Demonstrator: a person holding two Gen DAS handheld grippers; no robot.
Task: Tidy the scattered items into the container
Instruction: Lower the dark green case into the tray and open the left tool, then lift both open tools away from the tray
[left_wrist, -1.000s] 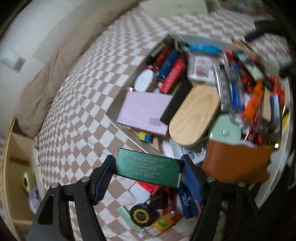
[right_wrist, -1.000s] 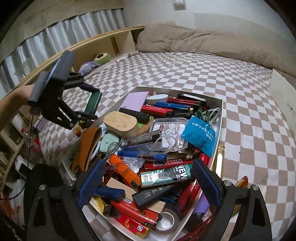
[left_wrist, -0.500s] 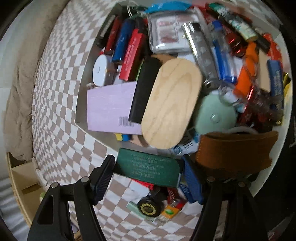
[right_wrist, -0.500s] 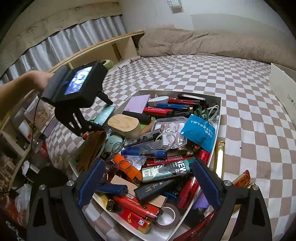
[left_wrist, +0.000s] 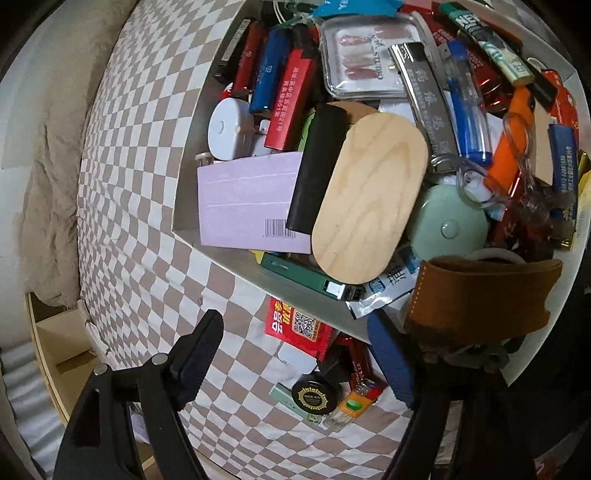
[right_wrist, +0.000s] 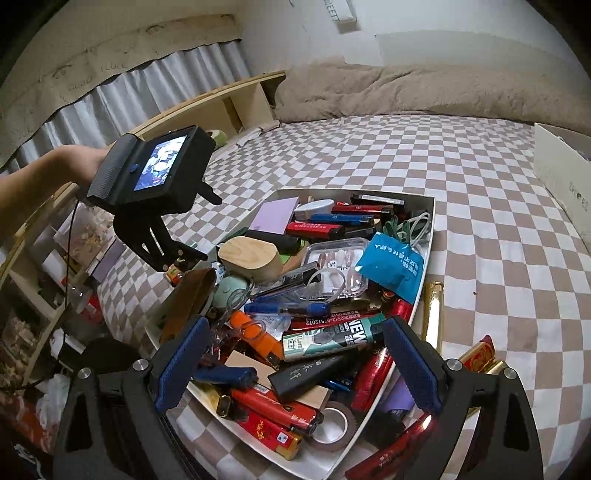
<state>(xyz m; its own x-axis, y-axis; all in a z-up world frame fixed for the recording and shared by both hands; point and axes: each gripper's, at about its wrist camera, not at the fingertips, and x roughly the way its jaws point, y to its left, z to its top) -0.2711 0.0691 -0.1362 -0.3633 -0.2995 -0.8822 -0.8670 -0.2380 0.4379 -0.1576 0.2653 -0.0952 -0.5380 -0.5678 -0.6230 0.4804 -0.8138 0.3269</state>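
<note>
Left hand-held gripper (left_wrist: 295, 360) is spread wide with nothing between its fingers, hanging over the near-left edge of the white container (left_wrist: 190, 122). The dark green case (left_wrist: 295, 271) sits inside at that near edge, half tucked under the oval wooden lid (left_wrist: 369, 195), with the lilac card (left_wrist: 243, 201) just to its left. On the checkered bed (left_wrist: 140, 184) right below the container's near edge there's a small scatter of stuff outside it: a red sachet (left_wrist: 299, 325), a black round tin (left_wrist: 314, 393), an orange-and-clear lighter (left_wrist: 352, 404). A brown leather pouch (left_wrist: 480, 295) leans over the container's near-right rim.

Right hand-held gripper (right_wrist: 295, 363) is wide open too, empty, hovering over the near end of the pile above a teal-and-white lighter (right_wrist: 332, 338) and a black lighter (right_wrist: 317, 373). Outside the container on the right, a gold tube (right_wrist: 433, 314) lies beside the wall on the bed, and a red-and-gold pack (right_wrist: 480, 354) is further right and nearer.
</note>
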